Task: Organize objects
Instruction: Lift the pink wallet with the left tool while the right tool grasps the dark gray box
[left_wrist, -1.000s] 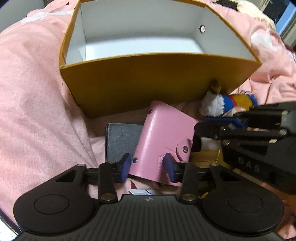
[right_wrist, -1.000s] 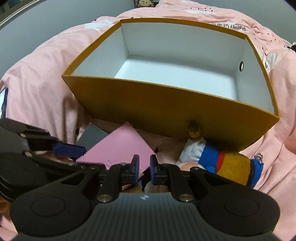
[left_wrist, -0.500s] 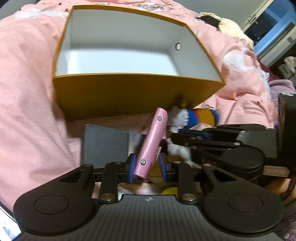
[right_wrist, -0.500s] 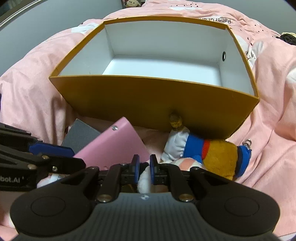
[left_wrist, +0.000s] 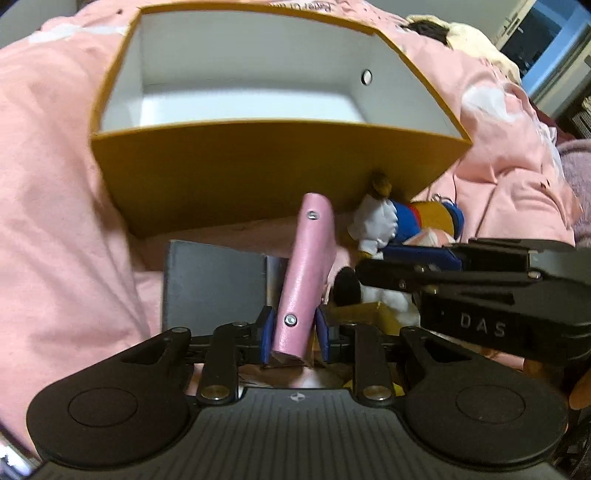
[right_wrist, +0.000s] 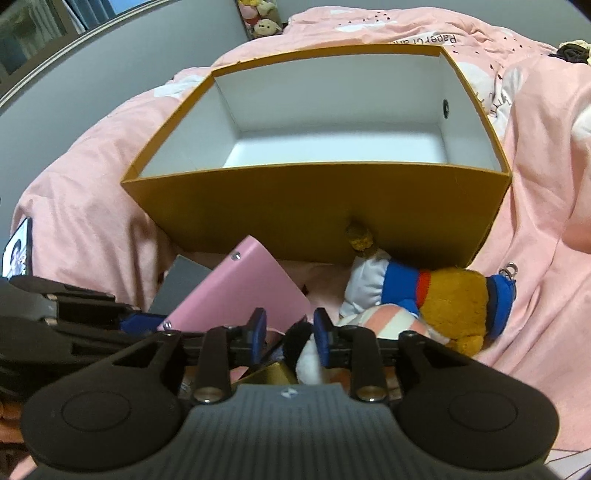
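— Left gripper: clamped on one pink wallet, stood on edge, lifted just in front of the box. Right gripper?

— Parted now, blue pads either side of a white-and-black plush, not pinching it. Half a second back, nearly closed.

— Counted so far?

— One orange box, white inside, on the pink bedding. One grey flat case lying beneath the wallet. One duck plush in blue, white and mustard, touching the box's front wall. One small gold box, partly hidden.

— Changed since a second ago?

— Wallet then flat and open-faced over the grey case; now turned edge-up, higher against the box front. Box nearer in both views.
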